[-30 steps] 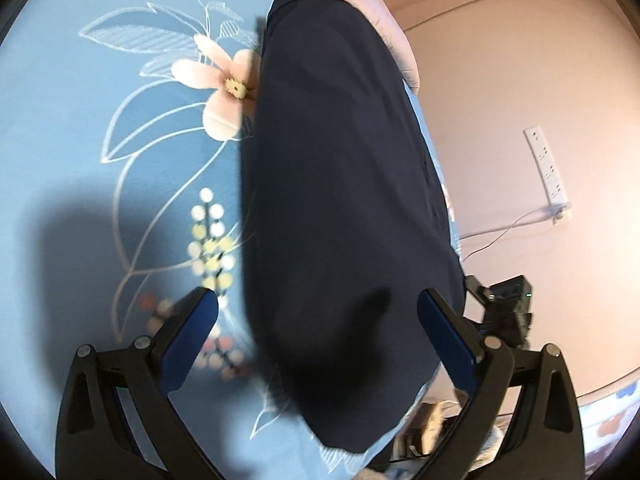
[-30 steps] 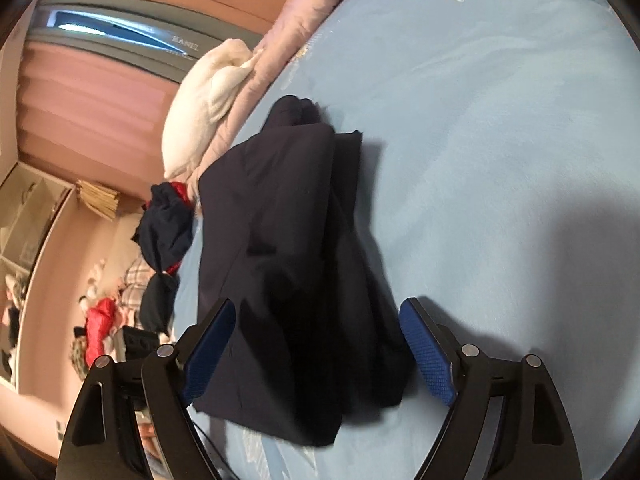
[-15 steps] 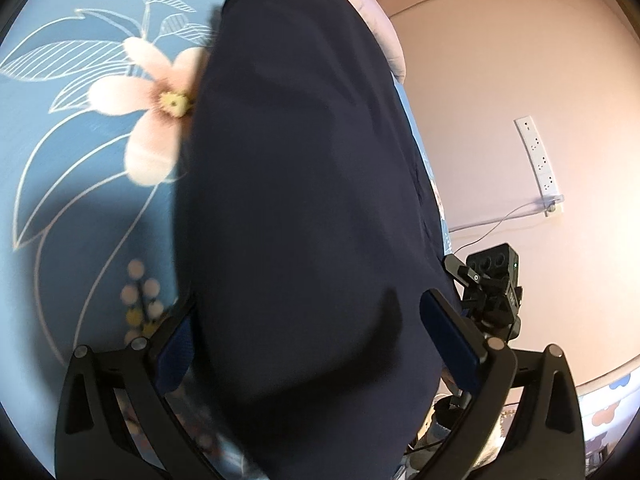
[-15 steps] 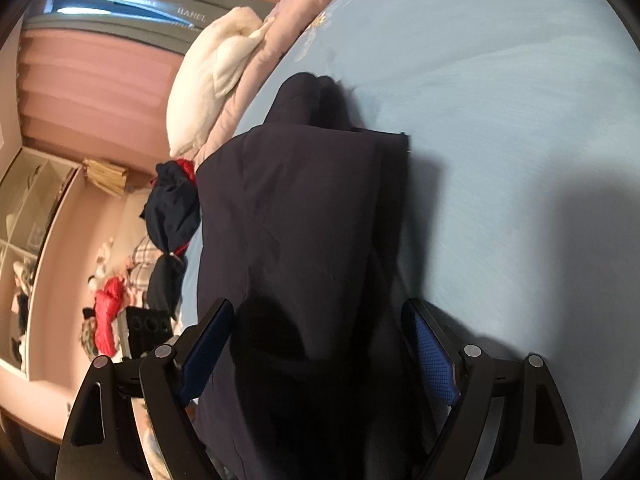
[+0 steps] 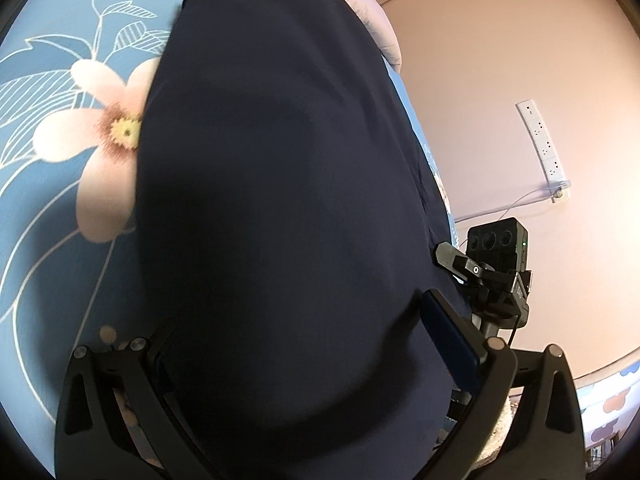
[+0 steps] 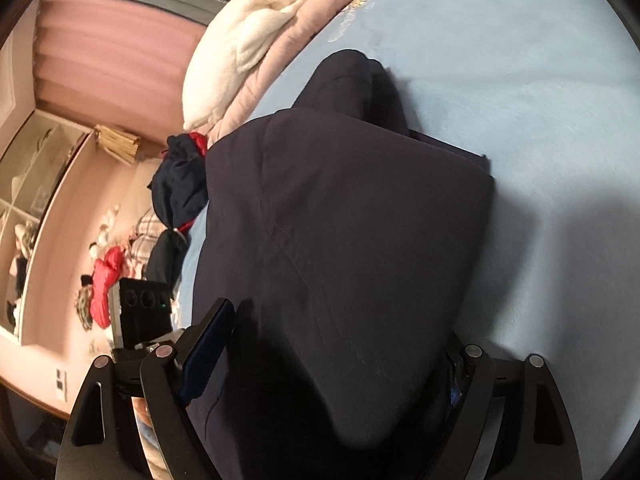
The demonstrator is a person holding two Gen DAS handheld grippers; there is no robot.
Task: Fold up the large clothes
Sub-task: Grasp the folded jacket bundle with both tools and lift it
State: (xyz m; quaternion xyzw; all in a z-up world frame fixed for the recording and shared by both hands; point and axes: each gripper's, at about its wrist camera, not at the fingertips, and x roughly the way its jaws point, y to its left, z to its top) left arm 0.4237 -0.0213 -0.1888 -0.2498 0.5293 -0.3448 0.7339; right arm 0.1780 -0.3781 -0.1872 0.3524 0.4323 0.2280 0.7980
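A folded dark navy garment (image 5: 280, 200) lies on a blue floral bedsheet (image 5: 48, 240). My left gripper (image 5: 308, 344) is open, its jaws wide apart on either side of the garment's near end. The left pad is mostly hidden by the cloth. In the right wrist view the same garment (image 6: 344, 240) fills the middle, with a folded layer sticking out at its far end. My right gripper (image 6: 332, 352) is open and straddles the garment's near end, its right pad hidden by the cloth.
A pink quilt (image 6: 280, 60) and a white pillow (image 6: 236, 48) lie at the bed's head. Loose clothes (image 6: 180, 188) are piled beside the bed. A black camera device (image 5: 498, 256) stands by the pink wall, under a power strip (image 5: 542, 146).
Both grippers moved forward over the garment, which now fills the space between each pair of jaws. Both stay open.
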